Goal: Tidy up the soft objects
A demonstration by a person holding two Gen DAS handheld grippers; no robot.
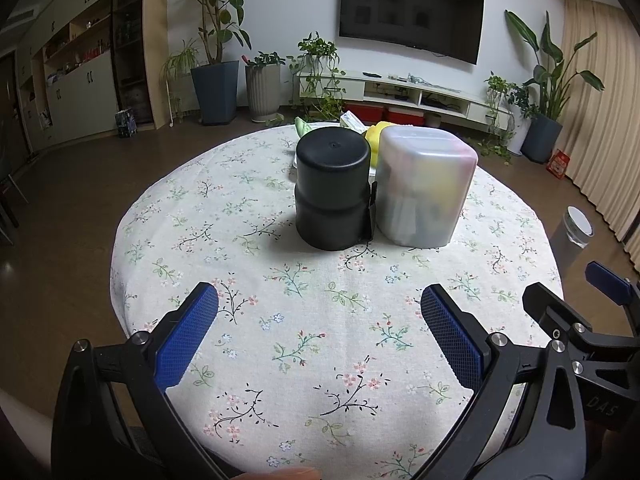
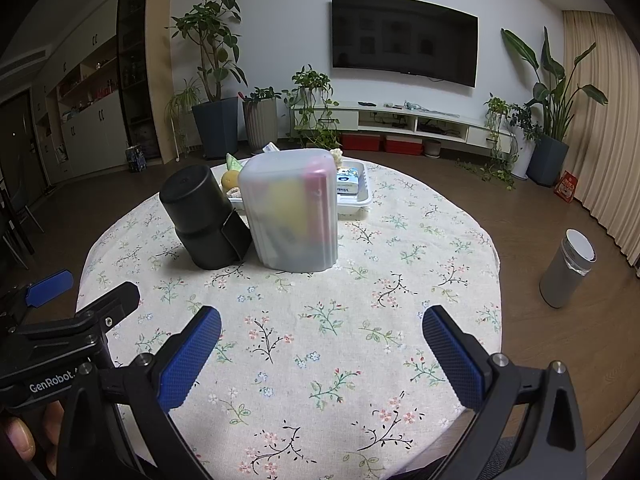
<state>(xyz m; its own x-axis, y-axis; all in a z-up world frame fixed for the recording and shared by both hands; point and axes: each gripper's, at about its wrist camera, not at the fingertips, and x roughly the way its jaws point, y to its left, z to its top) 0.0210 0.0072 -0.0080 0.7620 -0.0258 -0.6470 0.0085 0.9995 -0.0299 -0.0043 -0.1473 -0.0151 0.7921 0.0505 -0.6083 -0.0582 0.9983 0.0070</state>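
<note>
A translucent white container [image 1: 426, 184] stands on the round floral table [image 1: 320, 320], with yellow and pink shapes showing through its wall; it also shows in the right wrist view [image 2: 292, 212]. A black cylindrical container [image 1: 332, 184] stands touching its left side, seen too in the right wrist view [image 2: 202, 216]. Behind them a white tray [image 2: 354, 196] holds a yellow soft object [image 1: 374, 140] and small packets. My left gripper [image 1: 320, 336] is open and empty over the near table. My right gripper [image 2: 322, 354] is open and empty, to the right of the left one.
A grey cylindrical bin [image 2: 566, 268] stands on the floor right of the table. Potted plants, a TV and a low white cabinet line the far wall. Curtains hang at the right. The table's edge curves close on both sides.
</note>
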